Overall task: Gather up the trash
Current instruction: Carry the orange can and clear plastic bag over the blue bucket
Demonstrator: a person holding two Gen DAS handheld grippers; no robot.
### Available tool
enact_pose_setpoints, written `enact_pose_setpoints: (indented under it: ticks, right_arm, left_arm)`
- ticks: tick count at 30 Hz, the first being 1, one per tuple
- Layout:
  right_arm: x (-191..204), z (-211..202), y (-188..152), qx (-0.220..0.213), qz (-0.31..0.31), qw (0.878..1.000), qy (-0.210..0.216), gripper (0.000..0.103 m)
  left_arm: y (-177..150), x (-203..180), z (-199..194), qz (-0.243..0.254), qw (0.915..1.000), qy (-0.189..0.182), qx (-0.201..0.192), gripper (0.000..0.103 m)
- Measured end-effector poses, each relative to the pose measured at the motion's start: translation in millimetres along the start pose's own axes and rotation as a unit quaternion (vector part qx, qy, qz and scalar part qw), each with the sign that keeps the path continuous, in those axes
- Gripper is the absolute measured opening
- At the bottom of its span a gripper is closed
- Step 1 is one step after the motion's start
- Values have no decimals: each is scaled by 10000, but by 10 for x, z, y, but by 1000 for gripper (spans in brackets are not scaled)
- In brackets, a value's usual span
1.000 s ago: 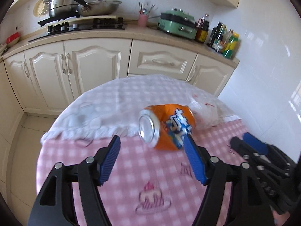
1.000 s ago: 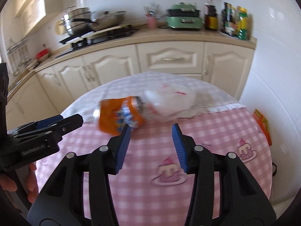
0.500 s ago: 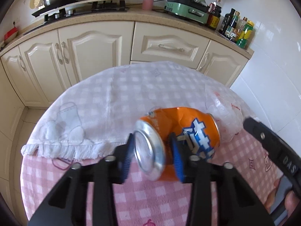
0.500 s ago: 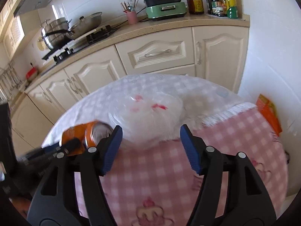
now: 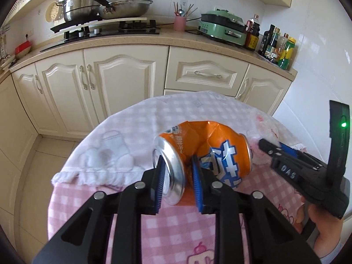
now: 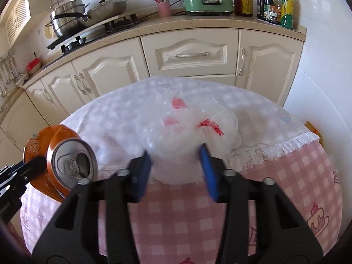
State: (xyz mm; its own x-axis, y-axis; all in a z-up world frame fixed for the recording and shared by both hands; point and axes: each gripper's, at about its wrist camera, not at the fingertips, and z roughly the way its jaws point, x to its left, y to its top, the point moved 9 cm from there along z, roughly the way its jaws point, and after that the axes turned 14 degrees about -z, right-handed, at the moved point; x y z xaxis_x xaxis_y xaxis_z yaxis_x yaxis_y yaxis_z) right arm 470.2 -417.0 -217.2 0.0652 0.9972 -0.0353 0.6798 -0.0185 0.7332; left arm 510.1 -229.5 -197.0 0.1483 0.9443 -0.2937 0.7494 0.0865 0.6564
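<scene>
A crushed orange soda can (image 5: 220, 145) lies on its side on the round table, silver top toward me. My left gripper (image 5: 178, 182) pinches that top end; its jaws are closing, one pad on the lid face and the other in the dent behind the rim. To the right lies a crumpled clear plastic bag (image 6: 187, 132) with red print. My right gripper (image 6: 176, 176) has the bag's near part between its blue pads, and its jaws are closing and squeezing it. The can (image 6: 72, 162) also shows at the left of the right wrist view.
The table wears a pink checked cloth (image 5: 176, 231) with a white cloth (image 5: 132, 132) over its far half. Cream cabinets (image 5: 123, 83) and a counter with stove, pots, a green cooker (image 5: 222, 26) and bottles stand close behind. An orange packet (image 6: 312, 127) lies beyond the table's right edge.
My left gripper went from wide open beside the can to closed on its top end. My right gripper shifted from the can to the bag, opened wider, then closed around it.
</scene>
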Motion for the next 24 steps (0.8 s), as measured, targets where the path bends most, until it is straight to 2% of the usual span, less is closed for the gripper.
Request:
enact_pose_setpoints:
  ticks: [6,12,18,24]
  right_arm:
    - [181,-331,19,-205,-187,9996,70,19]
    - [679,-826,55,-570,-412,9967,408,18]
    - [1572,-1240,82,-832,-942,9879,906,18]
    - [2753,-1512,-34,-972,-1534,9707,1572,18]
  left_arm:
    - [-22,130,-271,-90,9999,-79,-121,22]
    - [-87,426,-689,-242,9991,-69,-343,22]
    - [-155,1081,-1224,-578,9960,172,-655,22]
    - [-334,1893,-1763,-933,9889,607,-980,22]
